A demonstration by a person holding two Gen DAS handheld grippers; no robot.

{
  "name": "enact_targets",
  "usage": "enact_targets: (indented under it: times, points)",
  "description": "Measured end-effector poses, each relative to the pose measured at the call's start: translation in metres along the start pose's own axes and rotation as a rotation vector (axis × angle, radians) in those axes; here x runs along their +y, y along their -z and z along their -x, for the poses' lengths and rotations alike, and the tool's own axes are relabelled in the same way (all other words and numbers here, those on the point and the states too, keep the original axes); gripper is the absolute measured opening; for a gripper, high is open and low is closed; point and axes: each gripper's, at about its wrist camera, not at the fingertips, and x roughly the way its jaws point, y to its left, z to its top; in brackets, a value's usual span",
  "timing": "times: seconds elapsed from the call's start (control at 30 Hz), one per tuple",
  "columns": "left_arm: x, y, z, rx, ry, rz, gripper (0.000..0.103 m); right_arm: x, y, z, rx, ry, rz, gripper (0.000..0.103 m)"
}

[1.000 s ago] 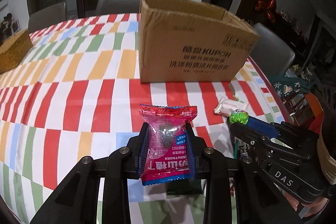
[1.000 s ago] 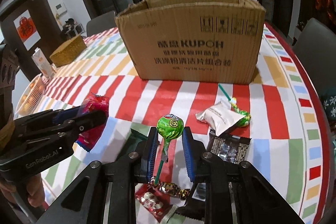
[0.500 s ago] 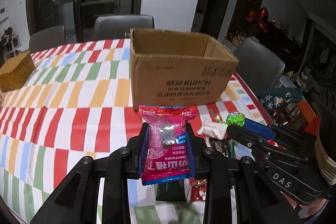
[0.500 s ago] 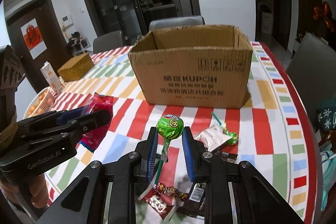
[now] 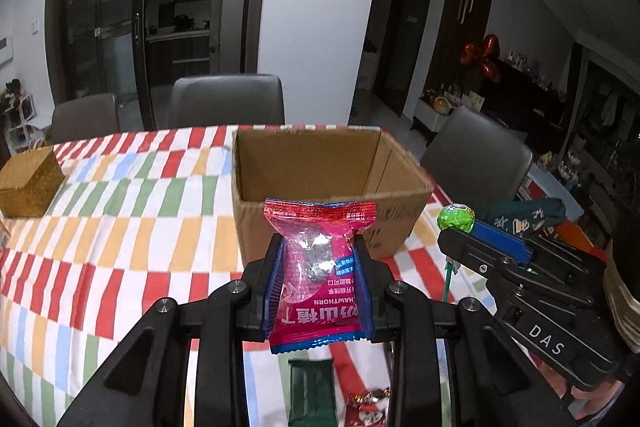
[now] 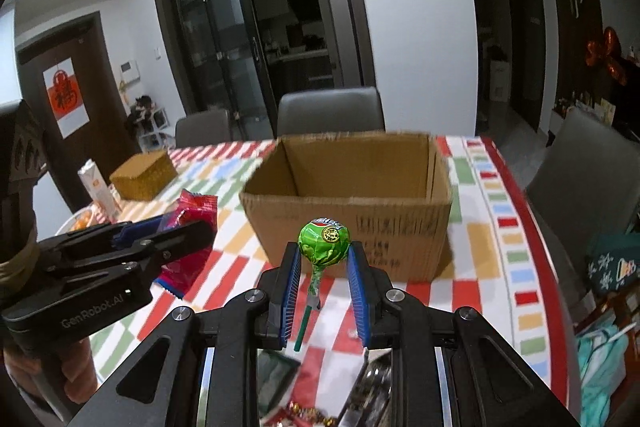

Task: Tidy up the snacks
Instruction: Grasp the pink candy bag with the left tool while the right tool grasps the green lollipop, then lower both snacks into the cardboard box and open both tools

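My left gripper (image 5: 319,247) is shut on a pink hawthorn snack packet (image 5: 318,279), held in the air short of the open cardboard box (image 5: 320,163). My right gripper (image 6: 323,251) is shut on a green lollipop (image 6: 324,241), also raised just short of the box (image 6: 352,187). The box looks empty inside. The right gripper with the lollipop shows at the right of the left wrist view (image 5: 456,223). The left gripper with the packet shows at the left of the right wrist view (image 6: 188,223).
Loose snacks lie on the checked tablecloth below the grippers: a dark green packet (image 5: 312,391) and a red wrapped sweet (image 5: 366,407). A gold box (image 5: 28,183) and a carton (image 6: 96,187) stand at the left. Grey chairs (image 5: 226,103) ring the table.
Both grippers have risen and moved toward the box with their snacks, so I look down into its open top. Both grips are unchanged.
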Motion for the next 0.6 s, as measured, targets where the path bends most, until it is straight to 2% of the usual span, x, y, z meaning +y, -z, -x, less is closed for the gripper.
enact_targets:
  times: [0.3, 0.6]
  points:
    - [-0.005, -0.037, 0.002, -0.041, 0.004, -0.011, 0.032, -0.003, -0.033, 0.004, -0.049, 0.004, 0.018, 0.025]
    - [-0.008, -0.071, -0.017, -0.044, -0.005, -0.027, 0.032, -0.017, -0.06, -0.011, -0.043, 0.0, 0.005, 0.025]
